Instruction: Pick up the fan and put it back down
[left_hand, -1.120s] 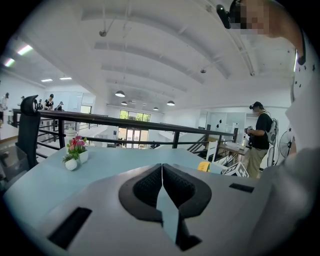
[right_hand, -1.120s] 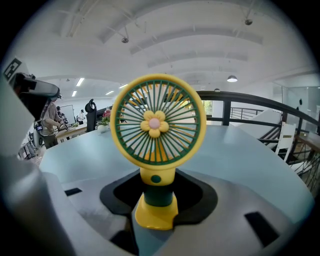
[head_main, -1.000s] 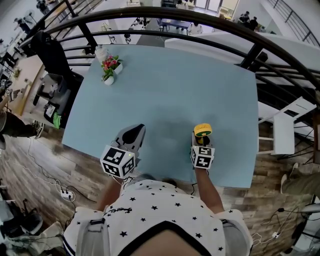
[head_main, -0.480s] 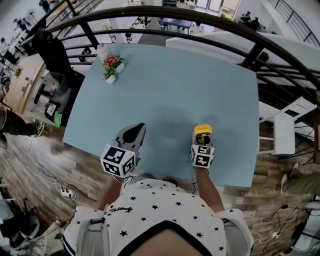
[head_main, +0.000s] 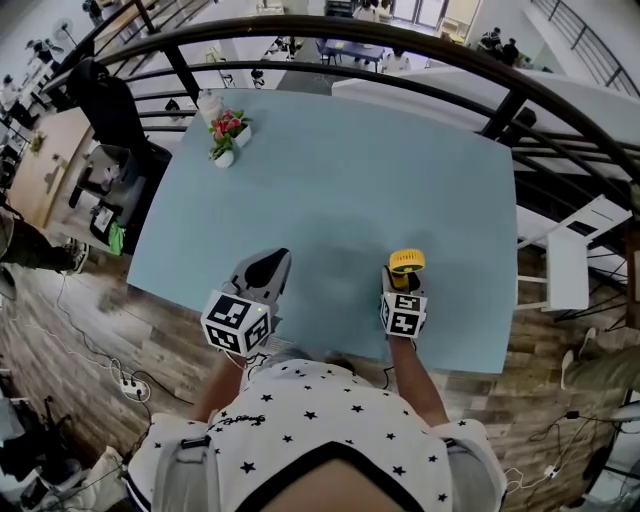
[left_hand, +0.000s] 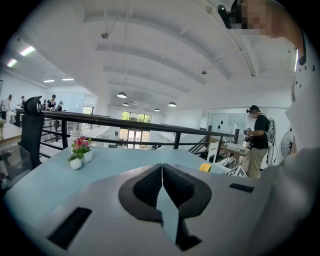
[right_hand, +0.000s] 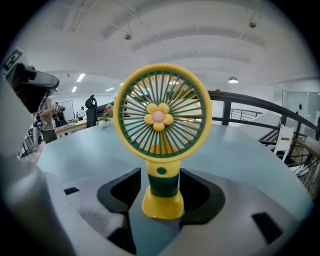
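Head view looks steeply down on a pale blue worktop (head_main: 340, 170) ringed by a dark railing (head_main: 330, 25); the fan (head_main: 405, 262), yellow with a round grille, stands near the worktop's near edge, on the right; the right gripper (head_main: 404, 283) sits just behind it, and the left gripper (head_main: 268, 268) rests over the same near edge, well apart from the fan; two small flower pots (head_main: 222, 135) stand at the far left corner.

Right gripper view shows the fan (right_hand: 161, 117) upright on its base on the worktop (right_hand: 250, 150), its green and yellow stem between the jaws of the right gripper (right_hand: 160, 175); those jaws have just been opening and stand wide, with a narrow gap on each side of the stem, so the pads do not press on it.

Left gripper view shows the left gripper (left_hand: 162, 167) with its jaws together, tips meeting, nothing between them; the flower pots (left_hand: 80, 152) lie beyond it to the left on the worktop (left_hand: 40, 180).
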